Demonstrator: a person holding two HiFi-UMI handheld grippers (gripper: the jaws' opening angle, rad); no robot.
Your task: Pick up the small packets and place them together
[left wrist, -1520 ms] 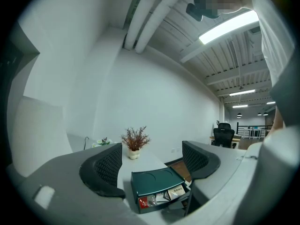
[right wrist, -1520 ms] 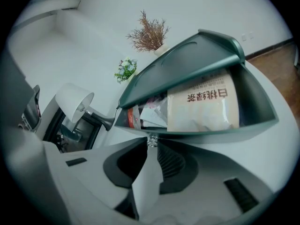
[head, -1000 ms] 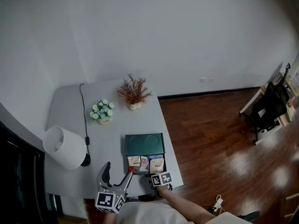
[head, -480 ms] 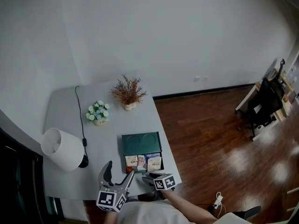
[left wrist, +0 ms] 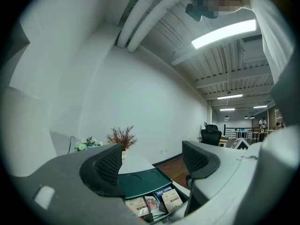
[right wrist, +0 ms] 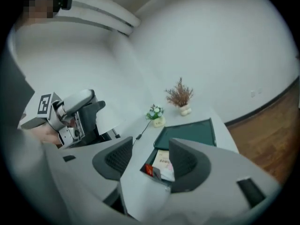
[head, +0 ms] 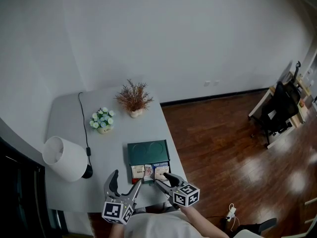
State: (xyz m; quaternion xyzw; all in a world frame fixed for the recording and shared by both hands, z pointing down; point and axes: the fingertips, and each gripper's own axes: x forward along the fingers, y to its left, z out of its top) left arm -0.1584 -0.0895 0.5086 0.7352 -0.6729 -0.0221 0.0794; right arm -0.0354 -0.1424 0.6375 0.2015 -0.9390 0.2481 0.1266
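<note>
Several small packets [head: 149, 172] lie side by side in the near compartment of a dark green tray [head: 146, 151]. In the left gripper view the packets [left wrist: 154, 203] show below the jaws, one blue, the others pale. My left gripper [head: 126, 180] hovers open at the table's near edge, just left of the tray, with nothing between its jaws [left wrist: 152, 163]. To the right, my right gripper [head: 165, 180] is open and empty, a little short of the packets [right wrist: 164, 162]; a small red packet [right wrist: 149, 171] sits at the tray's [right wrist: 187, 132] near corner.
A white lamp shade [head: 62, 157] stands at the table's left, its black cable [head: 85, 123] running back. White flowers [head: 101, 119] and a dried plant in a pot [head: 132, 100] sit behind the tray. The table's right edge [head: 174, 148] drops to wood floor.
My right gripper has drawn back from the packets toward me and its jaws have opened. The left gripper has held its place, still open.
</note>
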